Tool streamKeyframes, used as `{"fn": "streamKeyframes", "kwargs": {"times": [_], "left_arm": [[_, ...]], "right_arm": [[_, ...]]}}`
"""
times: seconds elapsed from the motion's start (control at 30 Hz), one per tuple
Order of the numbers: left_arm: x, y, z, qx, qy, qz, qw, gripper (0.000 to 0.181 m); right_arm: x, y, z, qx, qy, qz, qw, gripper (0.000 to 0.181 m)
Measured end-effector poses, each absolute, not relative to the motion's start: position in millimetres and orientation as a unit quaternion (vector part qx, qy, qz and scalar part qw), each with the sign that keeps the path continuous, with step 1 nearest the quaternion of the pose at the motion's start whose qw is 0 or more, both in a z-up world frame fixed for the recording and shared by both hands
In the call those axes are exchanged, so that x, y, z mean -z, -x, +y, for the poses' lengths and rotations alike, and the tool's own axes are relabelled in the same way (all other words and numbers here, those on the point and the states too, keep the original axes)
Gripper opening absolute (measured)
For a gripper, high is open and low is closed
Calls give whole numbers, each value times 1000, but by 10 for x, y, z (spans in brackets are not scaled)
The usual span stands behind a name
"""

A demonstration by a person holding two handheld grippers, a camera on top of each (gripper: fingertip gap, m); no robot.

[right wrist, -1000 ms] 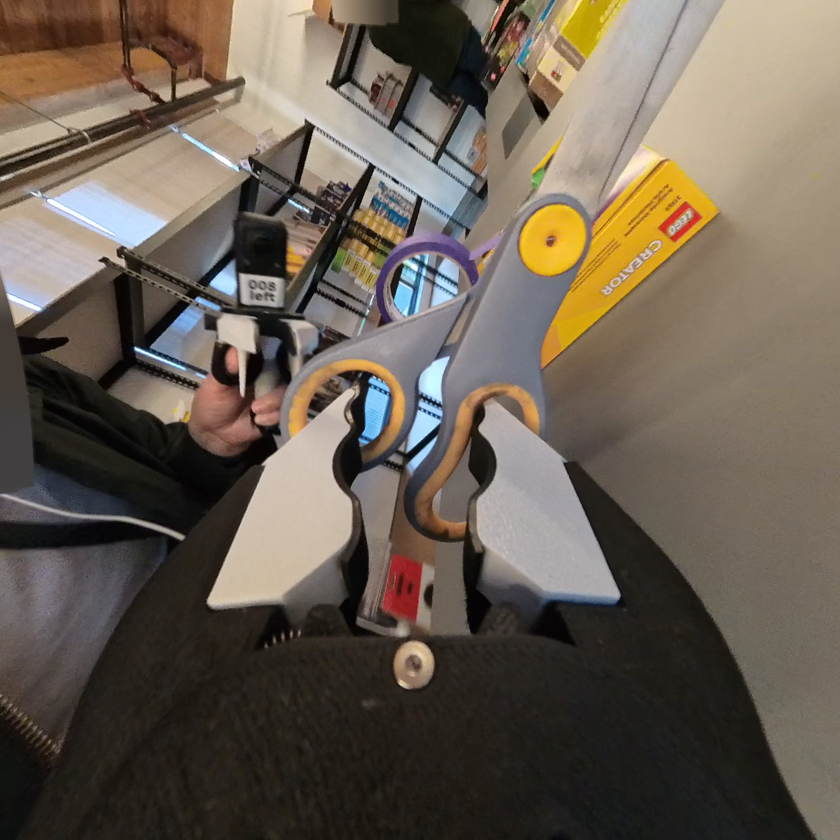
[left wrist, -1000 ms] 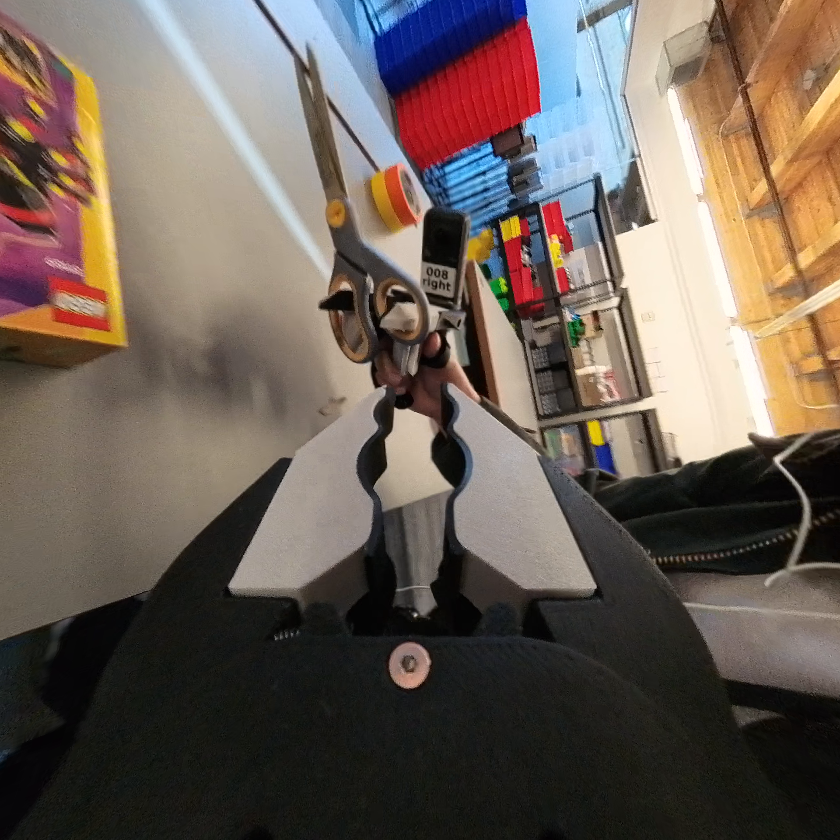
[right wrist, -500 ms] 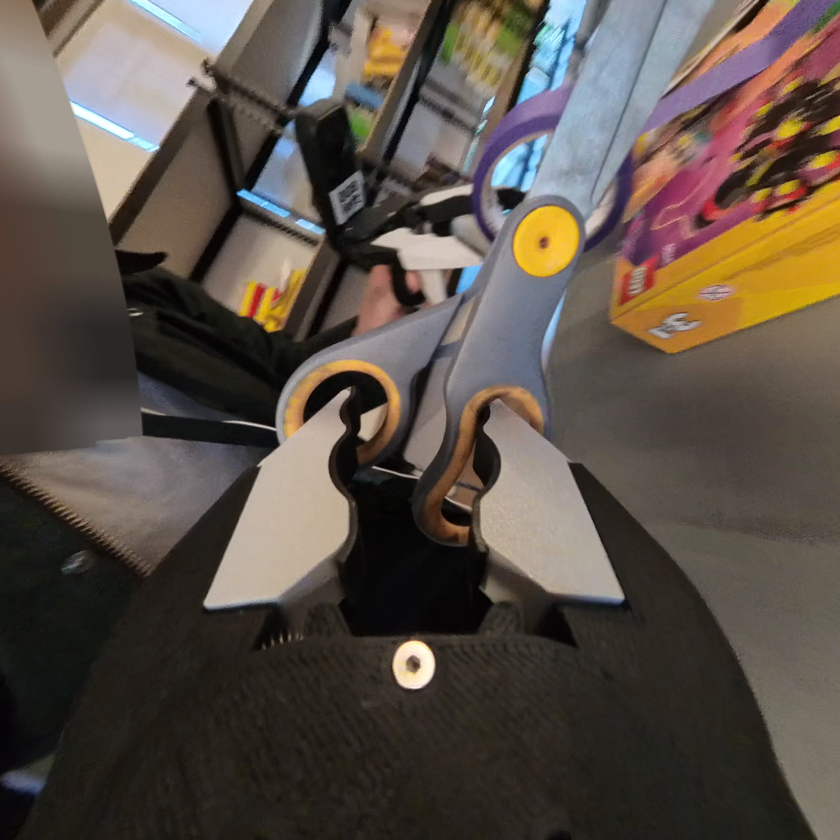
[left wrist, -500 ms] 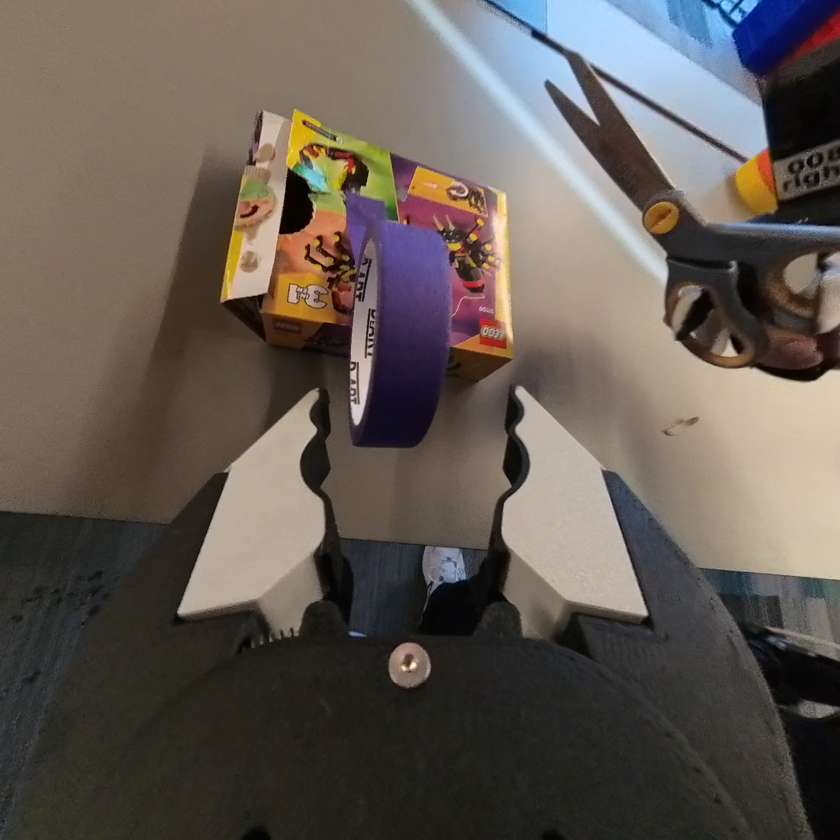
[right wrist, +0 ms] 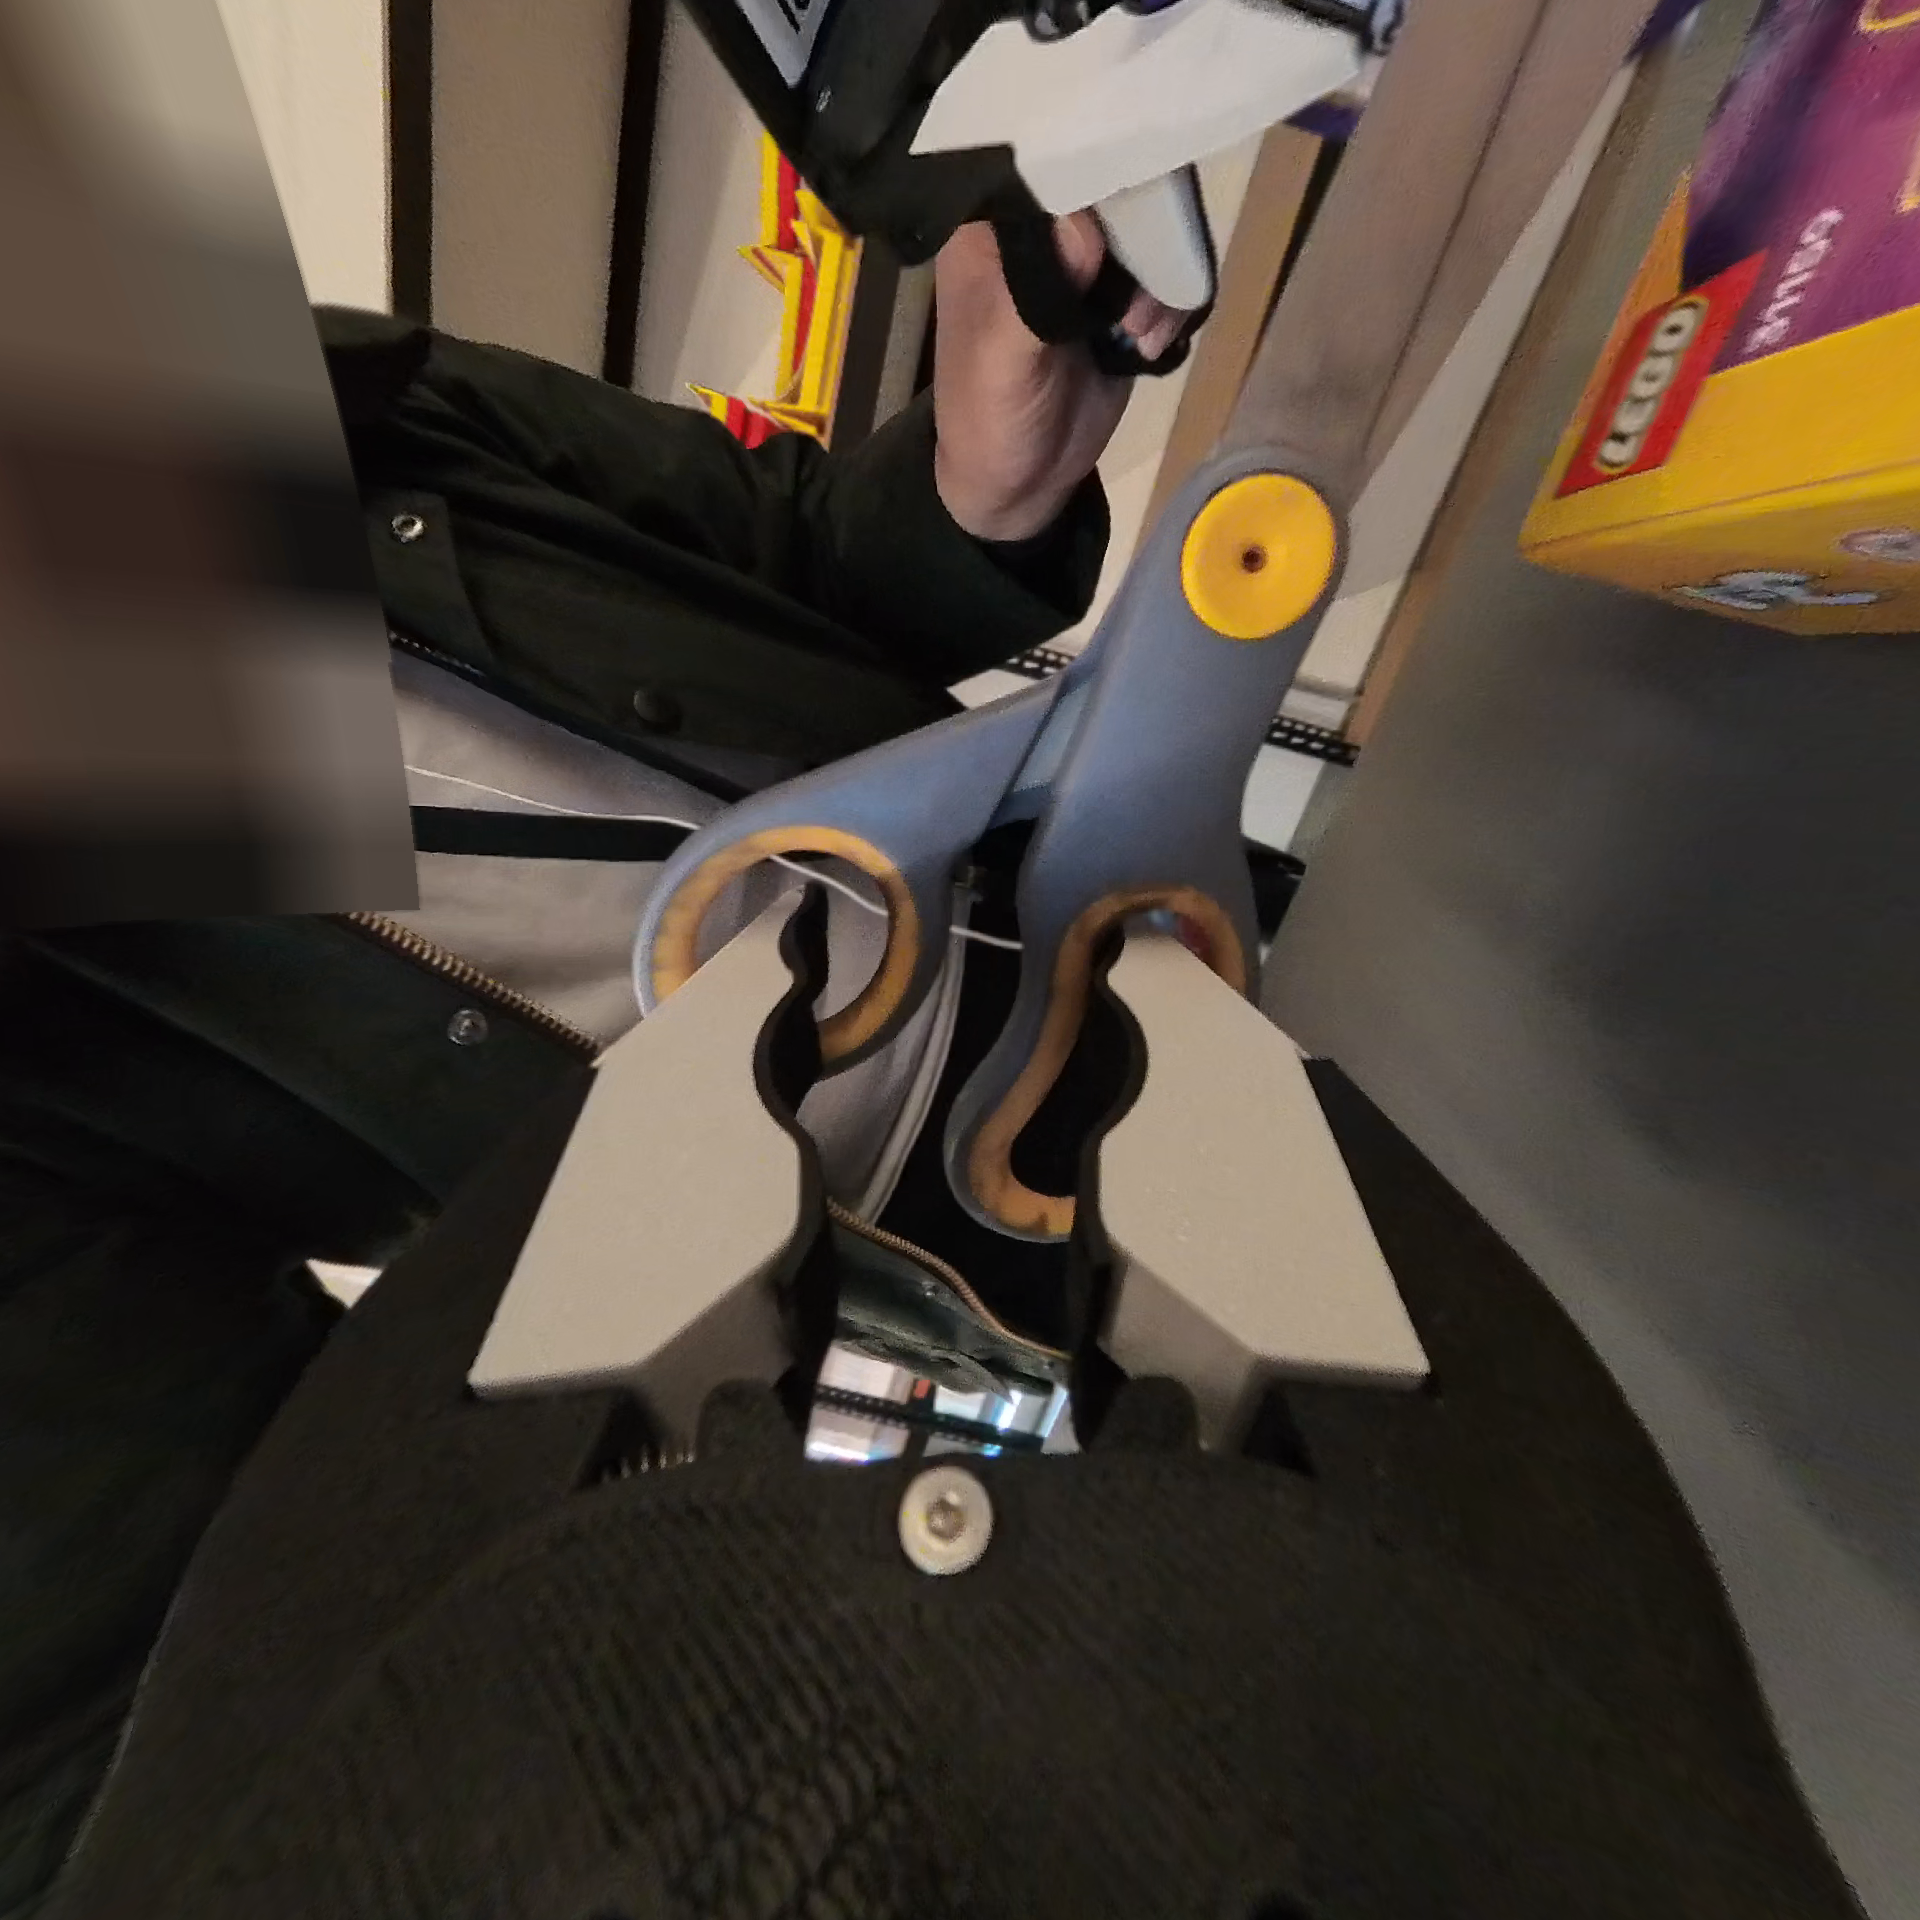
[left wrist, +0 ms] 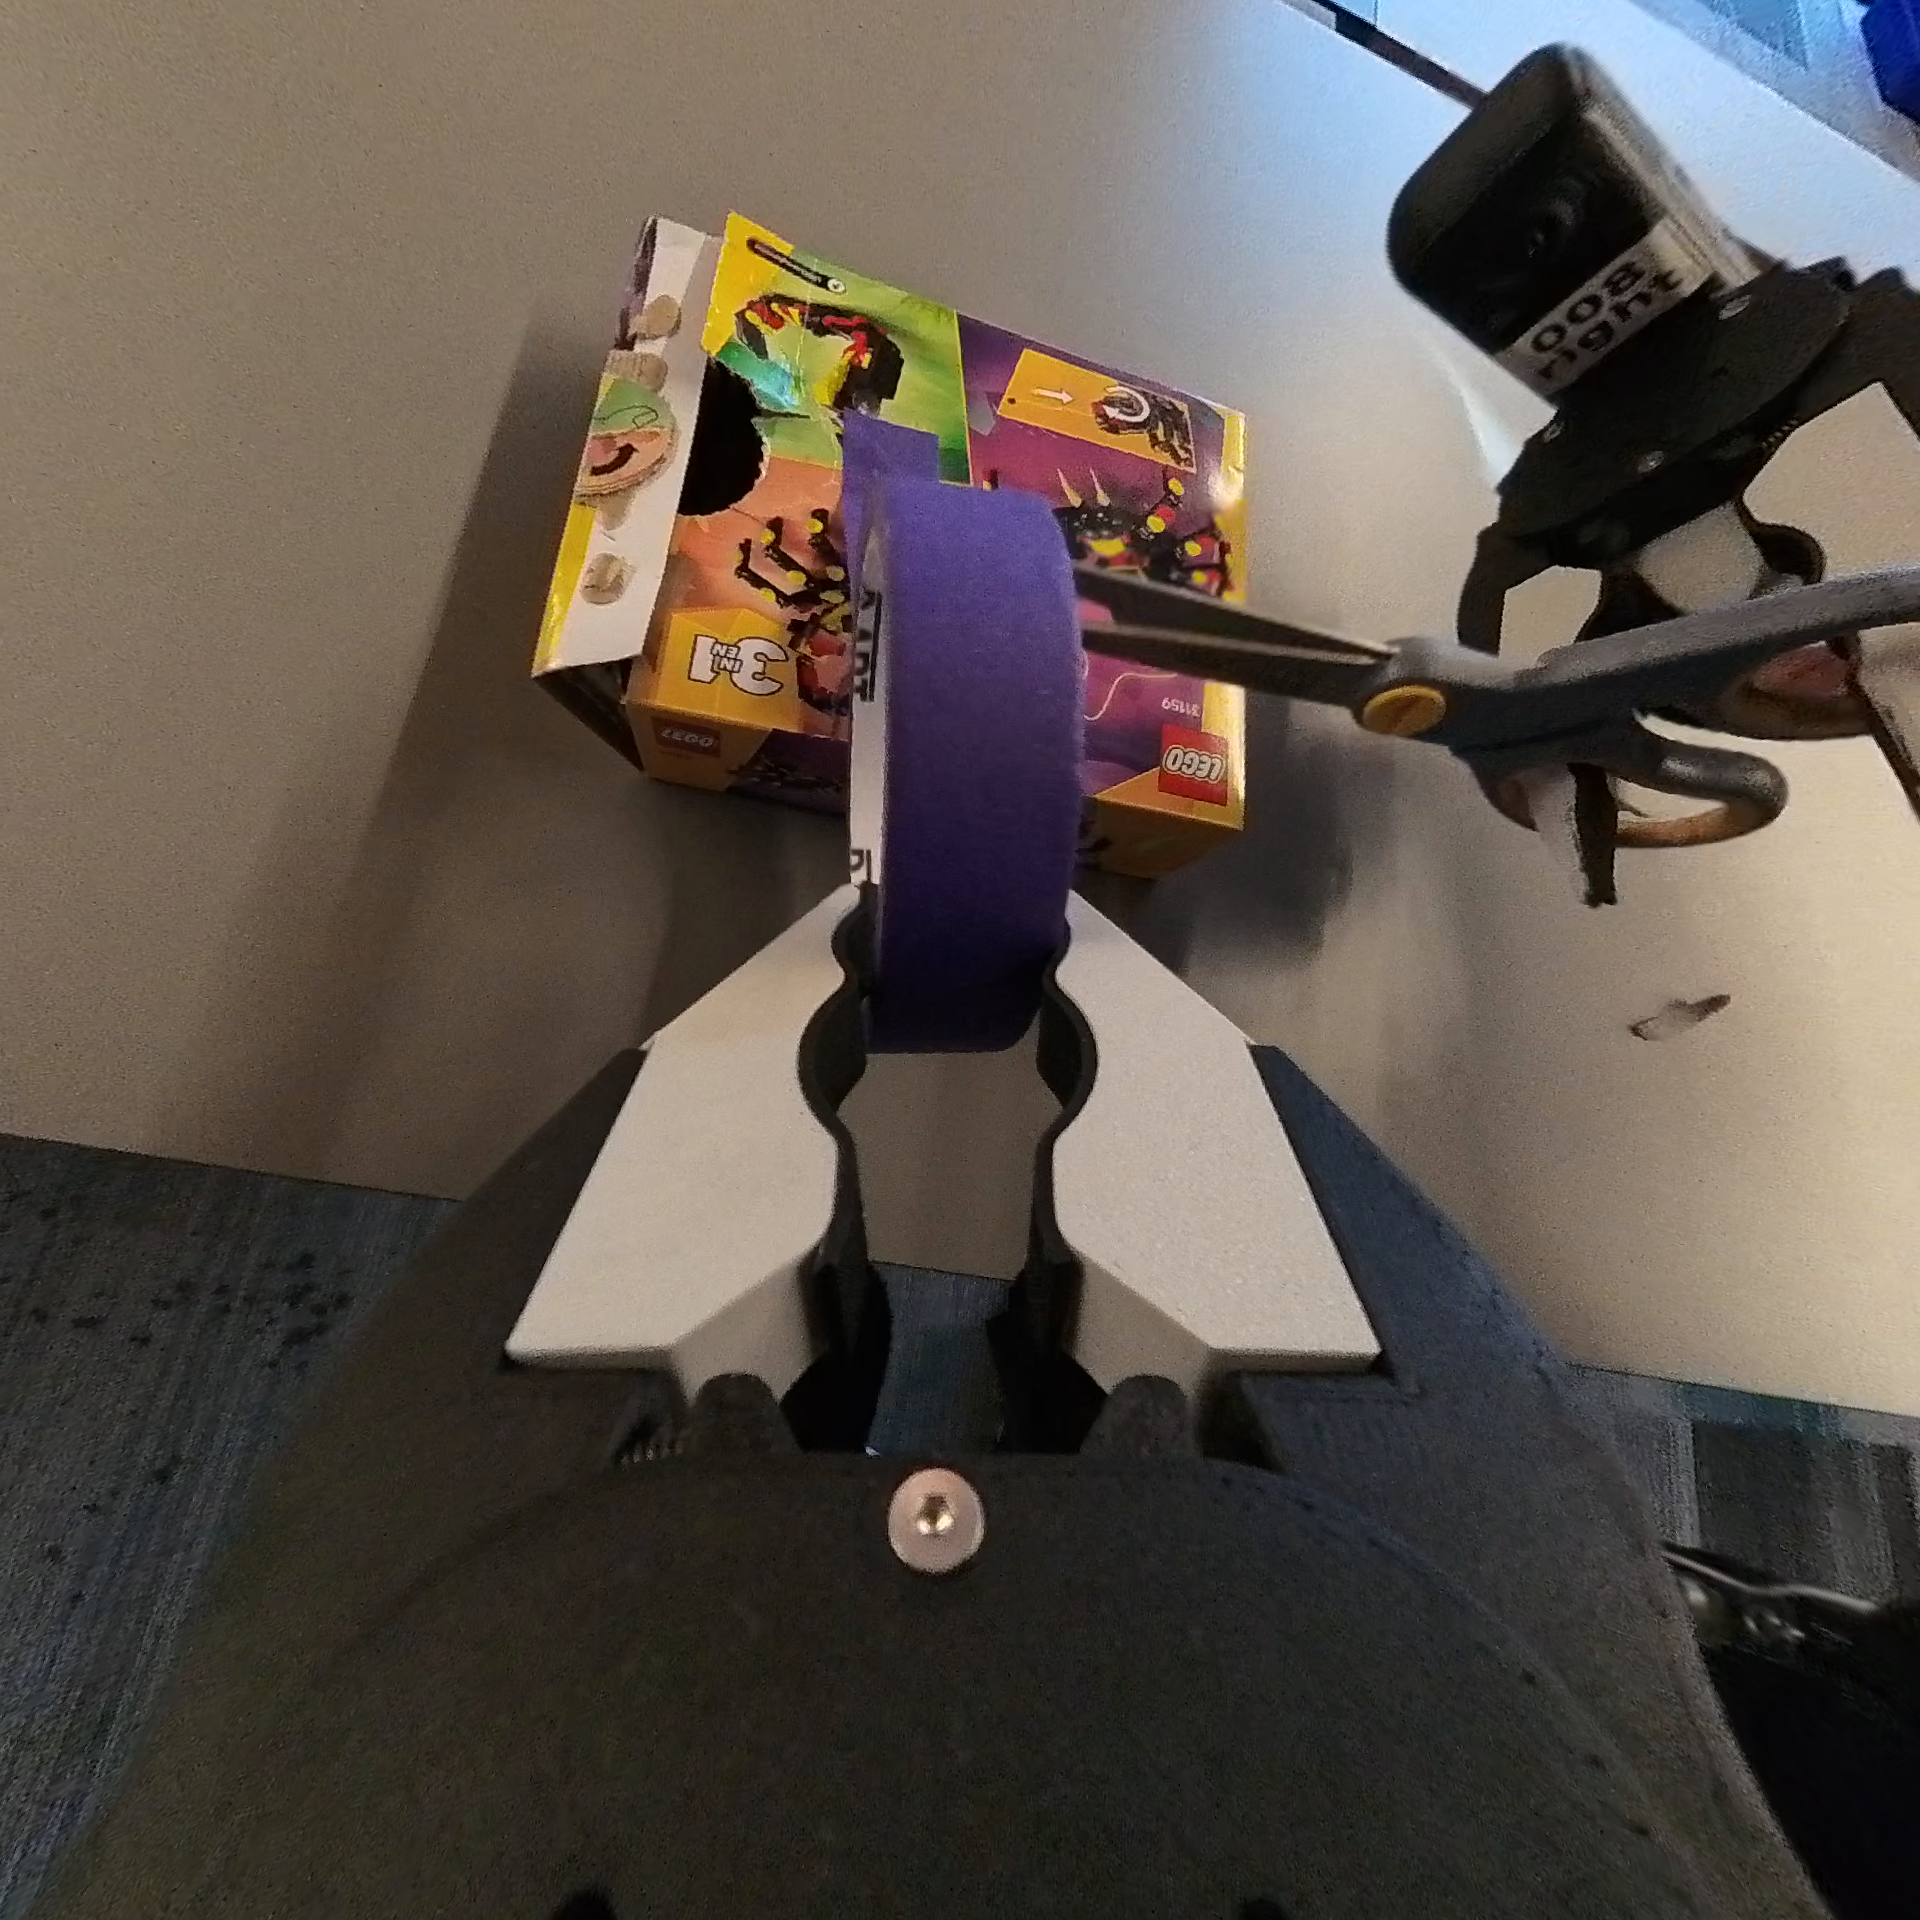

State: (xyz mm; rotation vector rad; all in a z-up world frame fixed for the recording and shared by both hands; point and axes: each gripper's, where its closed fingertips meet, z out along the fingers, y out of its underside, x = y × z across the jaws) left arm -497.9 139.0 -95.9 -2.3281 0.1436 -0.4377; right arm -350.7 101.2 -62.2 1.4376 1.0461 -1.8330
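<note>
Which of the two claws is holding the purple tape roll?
The left claw, shut on the purple tape roll; the right claw holds grey scissors by their handles.

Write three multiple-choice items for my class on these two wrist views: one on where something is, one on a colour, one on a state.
1. Where do the scissors point?
A. At the roll of tape
B. At the floor
C. Away from the box

2. What colour is the roll of tape?
A. Orange
B. Purple
C. Green

3. How is the left gripper?
A. Wide open, empty
B. Shut on the roll of tape
C. Shut on the scissors

Answers: 1 A, the blade tips reach the roll's side. 2 B, its outer band is purple. 3 B, both fingers press the roll's sides in front of the toy box; the right gripper has the scissors.
</note>
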Motion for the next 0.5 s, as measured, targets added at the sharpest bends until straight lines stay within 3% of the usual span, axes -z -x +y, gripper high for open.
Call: {"fn": "streamKeyframes", "kwargs": {"times": [0.5], "left_arm": [[990,4985,1354,165,910,58,377,26]], "right_arm": [[748,3662,1086,665,-514,427,334,48]]}}
